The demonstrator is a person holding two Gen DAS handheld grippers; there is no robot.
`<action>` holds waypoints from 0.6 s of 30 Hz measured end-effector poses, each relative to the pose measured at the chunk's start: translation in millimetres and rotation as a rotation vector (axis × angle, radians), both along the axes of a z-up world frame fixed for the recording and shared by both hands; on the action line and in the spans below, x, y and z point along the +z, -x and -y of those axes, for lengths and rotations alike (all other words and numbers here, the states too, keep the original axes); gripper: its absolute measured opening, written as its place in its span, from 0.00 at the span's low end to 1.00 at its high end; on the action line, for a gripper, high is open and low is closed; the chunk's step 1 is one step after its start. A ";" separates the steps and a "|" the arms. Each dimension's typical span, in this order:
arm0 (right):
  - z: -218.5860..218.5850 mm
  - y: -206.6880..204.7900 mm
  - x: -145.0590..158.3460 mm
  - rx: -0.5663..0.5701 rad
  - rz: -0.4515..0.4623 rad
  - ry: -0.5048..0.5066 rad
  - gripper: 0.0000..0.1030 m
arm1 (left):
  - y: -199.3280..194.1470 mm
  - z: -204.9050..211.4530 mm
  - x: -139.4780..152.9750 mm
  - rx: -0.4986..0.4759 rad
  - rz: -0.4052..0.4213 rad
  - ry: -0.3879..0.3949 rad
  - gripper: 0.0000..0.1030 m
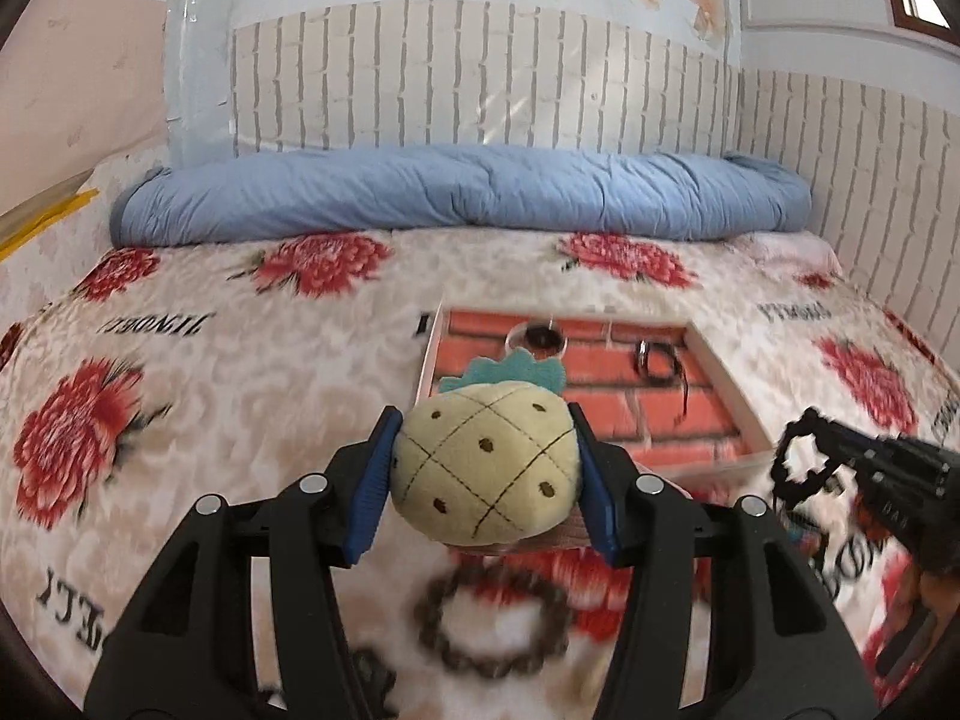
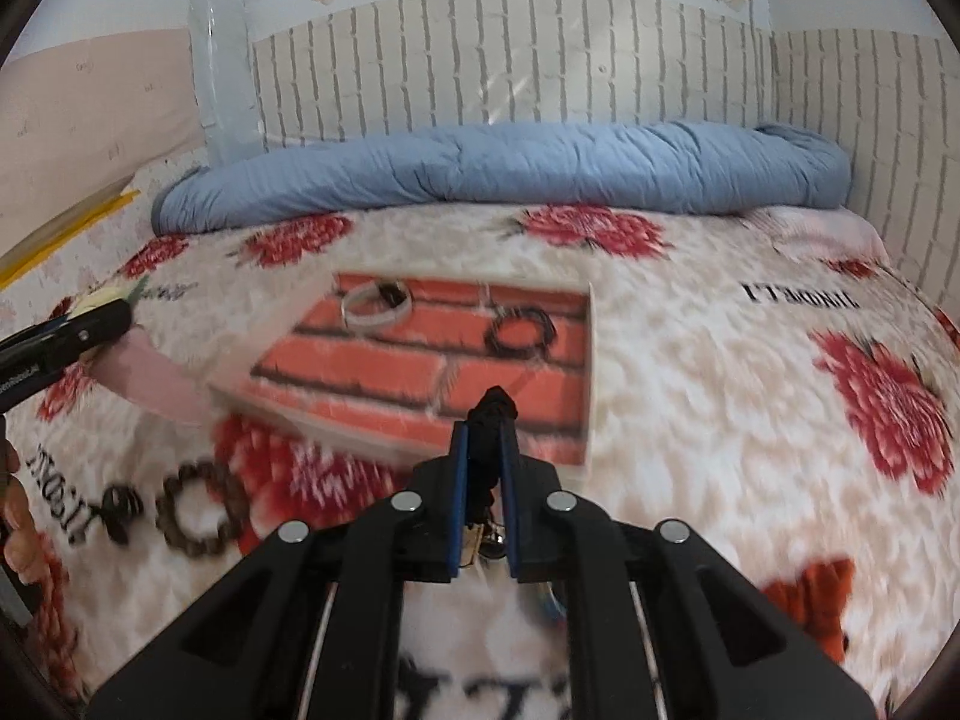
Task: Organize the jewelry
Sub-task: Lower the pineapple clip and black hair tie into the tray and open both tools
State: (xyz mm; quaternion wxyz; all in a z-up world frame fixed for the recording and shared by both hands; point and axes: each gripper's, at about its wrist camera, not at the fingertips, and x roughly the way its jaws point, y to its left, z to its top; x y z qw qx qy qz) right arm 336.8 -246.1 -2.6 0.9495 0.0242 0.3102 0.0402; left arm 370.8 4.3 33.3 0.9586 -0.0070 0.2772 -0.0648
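The left gripper [image 1: 486,468] is clamped on a cream plush pineapple [image 1: 480,462] with green leaves; the right gripper [image 2: 485,462] pinches a black beaded bracelet [image 1: 801,462] above the near edge of the brick-lined tray [image 2: 591,360]. Blanket lettering is illegible.

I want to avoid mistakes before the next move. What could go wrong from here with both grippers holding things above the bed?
1. The left gripper squeezes the soft yellow plush pineapple only at its sides; it may slip out.
2. The black beaded bracelet dangles from the right gripper and may land beside the shallow brick-patterned tray.
3. The brown beaded bracelet on the blanket could be overlooked.
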 end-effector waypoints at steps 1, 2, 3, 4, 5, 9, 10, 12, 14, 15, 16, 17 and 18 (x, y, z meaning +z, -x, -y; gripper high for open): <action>-2.8 -8.7 2.2 0.002 0.004 -0.004 0.10 | -6.9 2.0 2.7 -0.001 0.000 0.008 0.51; -5.0 -16.9 3.8 0.004 0.007 -0.009 0.10 | -18.7 6.1 5.5 -0.001 0.000 0.016 0.51; -7.3 -27.7 5.2 0.006 0.009 -0.015 0.10 | -28.9 10.4 7.4 -0.001 -0.001 0.019 0.51; -9.5 -36.1 5.9 0.007 0.011 -0.020 0.10 | -34.4 13.6 7.4 -0.004 -0.003 0.016 0.51; -10.6 -47.0 6.3 0.006 0.014 -0.028 0.10 | -43.7 18.3 7.7 -0.006 -0.004 0.012 0.51; -9.9 -76.2 1.2 -0.009 0.020 -0.062 0.10 | -75.3 27.7 4.8 0.006 0.004 0.016 0.51; -10.1 -83.6 -1.5 -0.012 0.021 -0.065 0.10 | -84.4 29.2 2.1 0.010 0.001 0.018 0.51; -10.4 -97.4 -7.2 -0.021 0.022 -0.056 0.10 | -98.5 31.4 -3.9 0.015 -0.004 0.012 0.51; -9.7 -111.5 -14.8 -0.032 0.020 -0.047 0.10 | -114.0 33.6 -12.8 0.031 -0.009 0.002 0.51; -8.0 -116.7 -18.3 -0.036 0.016 -0.045 0.10 | -119.0 33.6 -16.9 0.032 -0.015 0.002 0.51; -7.1 -121.3 -21.7 -0.040 0.013 -0.042 0.10 | -126.8 34.0 -23.5 0.031 -0.025 0.004 0.51; -5.6 -126.8 -25.8 -0.047 0.010 -0.036 0.10 | -131.5 34.6 -28.7 0.030 -0.033 0.002 0.51; -5.2 -131.3 -28.9 -0.052 0.007 -0.032 0.10 | -136.6 35.3 -34.0 0.029 -0.040 -0.005 0.51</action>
